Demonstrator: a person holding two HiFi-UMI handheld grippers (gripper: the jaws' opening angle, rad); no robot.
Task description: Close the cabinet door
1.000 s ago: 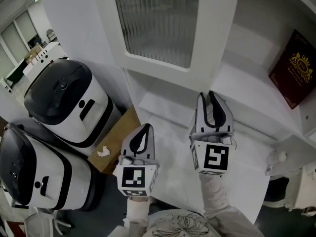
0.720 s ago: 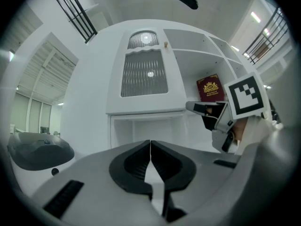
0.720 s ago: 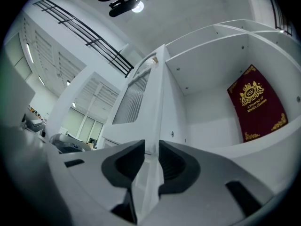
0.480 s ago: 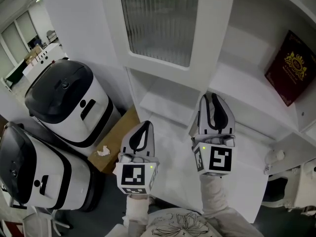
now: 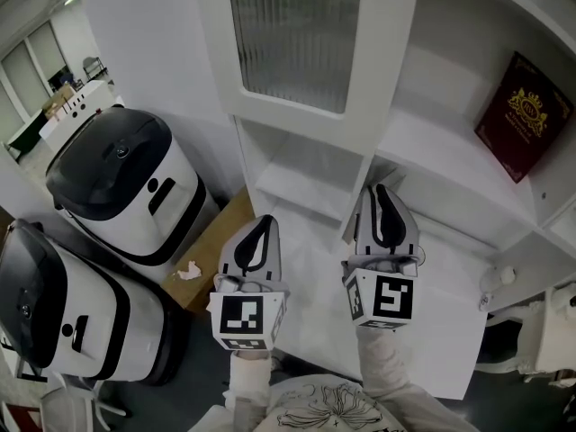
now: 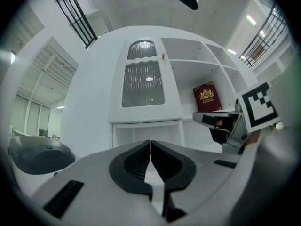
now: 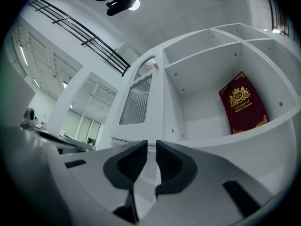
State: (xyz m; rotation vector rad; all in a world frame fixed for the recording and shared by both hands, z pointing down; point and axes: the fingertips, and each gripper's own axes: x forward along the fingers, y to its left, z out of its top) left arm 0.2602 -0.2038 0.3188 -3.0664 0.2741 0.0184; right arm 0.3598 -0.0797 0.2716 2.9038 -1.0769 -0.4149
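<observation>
The white cabinet door (image 5: 297, 43) with a ribbed glass pane hangs at top centre; its right edge seems to stand a little out from the cabinet front. It also shows in the left gripper view as the door (image 6: 143, 86), and nearly edge-on in the right gripper view as the door (image 7: 141, 95). My right gripper (image 5: 382, 189) points at the shelf just below the door's lower right corner. Its jaws have just been closing to a narrow gap (image 7: 151, 144) with nothing between them. My left gripper (image 5: 261, 221) hovers lower left, shut and empty (image 6: 150, 142).
A dark red book (image 5: 522, 115) leans in the open shelf to the right. Two white-and-black machines (image 5: 121, 183) (image 5: 54, 304) stand at the left. Beside them is a cardboard box (image 5: 216, 250) with crumpled paper (image 5: 189, 274). A white countertop (image 5: 441, 331) lies below the grippers.
The right gripper's jaws have narrowed, and it has drawn slightly down and left in the head view. The left gripper has shifted only a little. The cabinet has slid slightly left in the picture.
</observation>
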